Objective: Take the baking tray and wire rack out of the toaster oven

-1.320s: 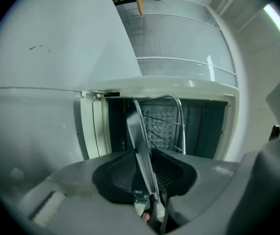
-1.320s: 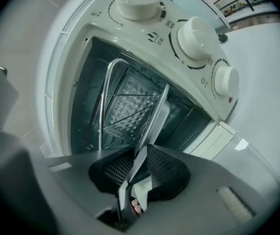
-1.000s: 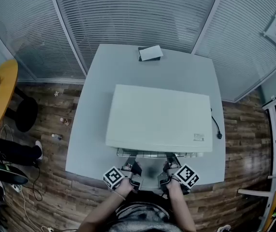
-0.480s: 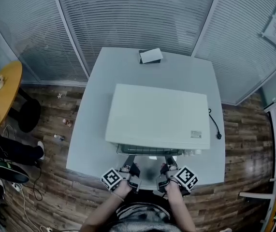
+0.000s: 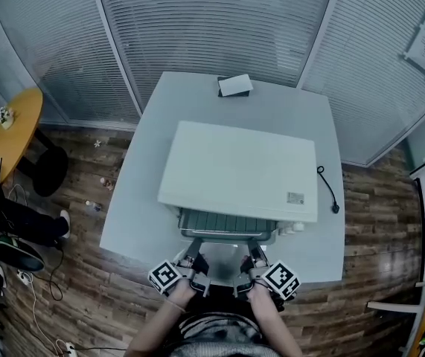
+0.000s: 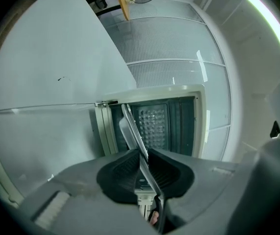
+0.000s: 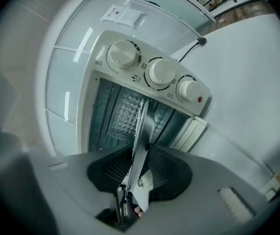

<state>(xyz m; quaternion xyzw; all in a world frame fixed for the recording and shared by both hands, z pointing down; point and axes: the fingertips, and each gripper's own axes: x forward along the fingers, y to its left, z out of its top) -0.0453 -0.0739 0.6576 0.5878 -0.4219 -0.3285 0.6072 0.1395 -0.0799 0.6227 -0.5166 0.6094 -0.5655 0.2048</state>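
A white table (image 5: 141, 199) bears the toaster oven (image 5: 234, 169), its front open toward me. The baking tray (image 5: 223, 254) sticks partway out of its mouth. My left gripper (image 5: 195, 260) and right gripper (image 5: 254, 259) each clamp the tray's near rim. The left jaws have just eased slightly, and the right have just tightened.

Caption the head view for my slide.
Right claw, just closing further, and left claw, just opening slightly, grip the baking tray at the open toaster oven.
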